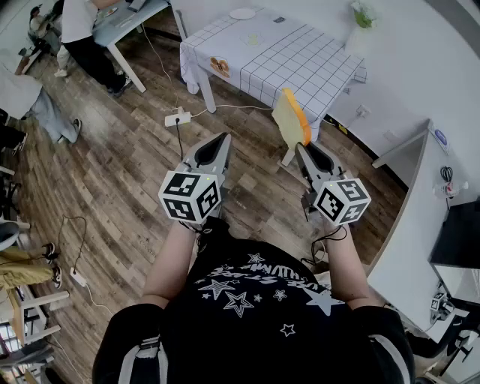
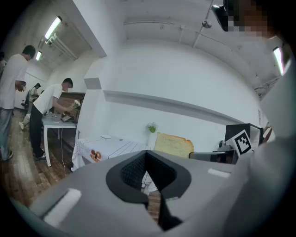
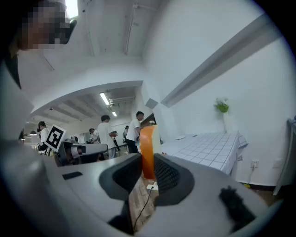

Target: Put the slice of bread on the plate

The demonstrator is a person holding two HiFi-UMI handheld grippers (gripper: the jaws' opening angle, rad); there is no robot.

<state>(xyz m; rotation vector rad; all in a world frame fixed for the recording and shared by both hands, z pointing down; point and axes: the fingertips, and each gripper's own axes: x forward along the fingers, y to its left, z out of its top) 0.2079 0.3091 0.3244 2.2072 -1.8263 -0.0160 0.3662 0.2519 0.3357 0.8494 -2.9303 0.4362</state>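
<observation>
A slice of bread (image 1: 290,118) with an orange-brown crust stands upright between the jaws of my right gripper (image 1: 304,147), which is shut on its lower edge. In the right gripper view the bread slice (image 3: 147,150) shows edge-on between the pads. My left gripper (image 1: 223,139) is shut and holds nothing; it is level with the right one, to its left. From the left gripper view the bread slice (image 2: 174,145) shows flat-on. A small white plate (image 1: 242,13) lies at the far end of the checked table (image 1: 277,60), well ahead of both grippers.
Wooden floor lies below the grippers, with a power strip (image 1: 178,118) and its cable. People stand at a desk (image 1: 124,19) at the upper left. A white counter (image 1: 409,225) runs along the right. A small plant (image 1: 365,15) stands beyond the table.
</observation>
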